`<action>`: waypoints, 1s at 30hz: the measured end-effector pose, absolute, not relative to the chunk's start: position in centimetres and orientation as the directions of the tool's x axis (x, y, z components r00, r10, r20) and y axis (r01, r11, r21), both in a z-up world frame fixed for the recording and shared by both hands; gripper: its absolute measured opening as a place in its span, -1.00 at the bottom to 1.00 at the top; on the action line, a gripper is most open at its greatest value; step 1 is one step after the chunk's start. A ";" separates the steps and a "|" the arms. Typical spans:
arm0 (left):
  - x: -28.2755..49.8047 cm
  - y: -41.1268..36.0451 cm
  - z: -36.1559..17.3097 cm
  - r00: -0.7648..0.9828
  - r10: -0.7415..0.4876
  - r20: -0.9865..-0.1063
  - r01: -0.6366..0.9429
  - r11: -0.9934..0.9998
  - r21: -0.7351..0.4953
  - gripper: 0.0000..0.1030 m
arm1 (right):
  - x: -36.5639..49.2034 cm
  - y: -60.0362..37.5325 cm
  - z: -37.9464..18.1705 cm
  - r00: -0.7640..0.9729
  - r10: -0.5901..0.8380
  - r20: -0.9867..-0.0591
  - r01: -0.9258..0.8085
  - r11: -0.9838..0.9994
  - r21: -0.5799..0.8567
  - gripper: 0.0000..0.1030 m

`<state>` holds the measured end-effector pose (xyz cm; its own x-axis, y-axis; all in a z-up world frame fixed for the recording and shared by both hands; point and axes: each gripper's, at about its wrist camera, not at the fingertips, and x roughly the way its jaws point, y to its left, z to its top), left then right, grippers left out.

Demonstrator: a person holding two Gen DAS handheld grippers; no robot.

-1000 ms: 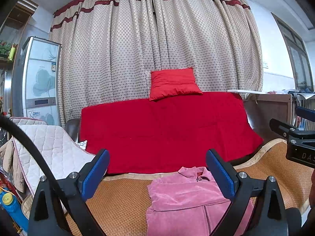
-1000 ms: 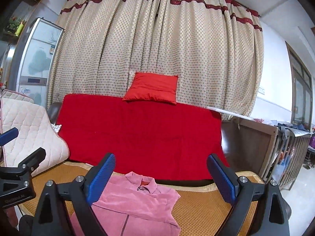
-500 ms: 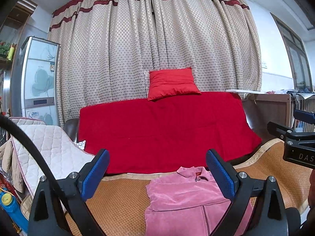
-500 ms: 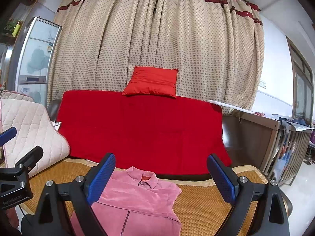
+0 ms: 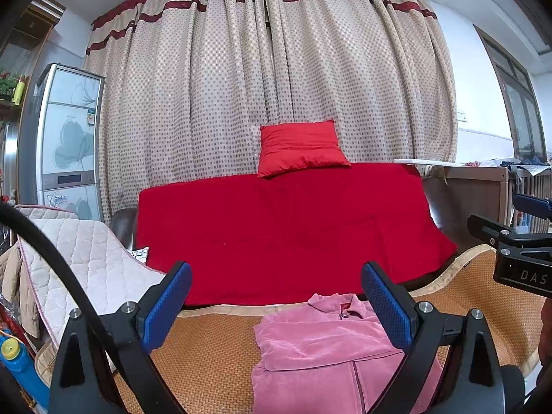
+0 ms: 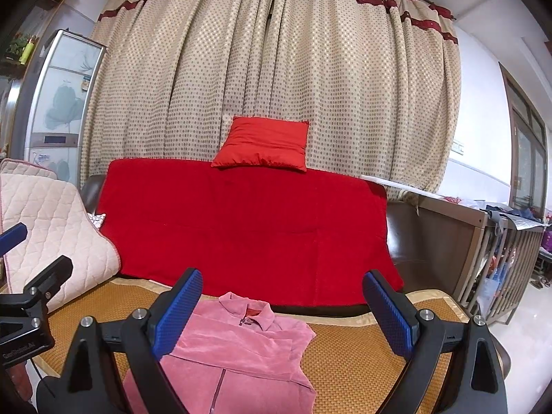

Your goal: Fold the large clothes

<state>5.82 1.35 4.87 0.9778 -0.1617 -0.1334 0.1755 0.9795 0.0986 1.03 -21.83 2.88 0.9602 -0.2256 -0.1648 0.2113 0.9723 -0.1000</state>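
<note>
While both tools hang above the woven mat [image 5: 214, 352], the left gripper [image 5: 276, 305] and right gripper [image 6: 286, 310] gape wide, holding nothing. Pink jacket [image 6: 241, 348] lies flat on the mat at 6 o'clock, collar toward 12. Beyond it: red-draped sofa [image 6: 248, 220], red cushion [image 6: 264, 146], dotted curtain [image 6: 276, 69].

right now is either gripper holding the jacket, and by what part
Nothing is held. Left gripper and right gripper are both open, above the jacket.
</note>
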 end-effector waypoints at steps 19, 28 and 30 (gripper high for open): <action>5.5 1.1 4.5 0.975 -0.176 -0.136 0.190 0.977 0.098 0.90 | 0.8 -22.2 2.6 0.954 -0.243 -0.177 0.227 0.968 -0.105 0.87; 5.4 1.1 4.3 0.972 -0.187 -0.141 0.201 0.975 0.091 0.90 | 0.6 -22.4 2.4 0.952 -0.251 -0.177 0.234 0.966 -0.112 0.87; 5.3 1.1 4.3 0.972 -0.187 -0.143 0.201 0.975 0.090 0.90 | 0.7 -22.4 2.5 0.952 -0.251 -0.178 0.233 0.966 -0.112 0.87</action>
<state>5.34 1.07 4.27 0.9719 -0.1874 -0.1427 0.2012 0.9754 0.0898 0.68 -22.37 2.46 0.9516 -0.2506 -0.1780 0.2333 0.9659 -0.1124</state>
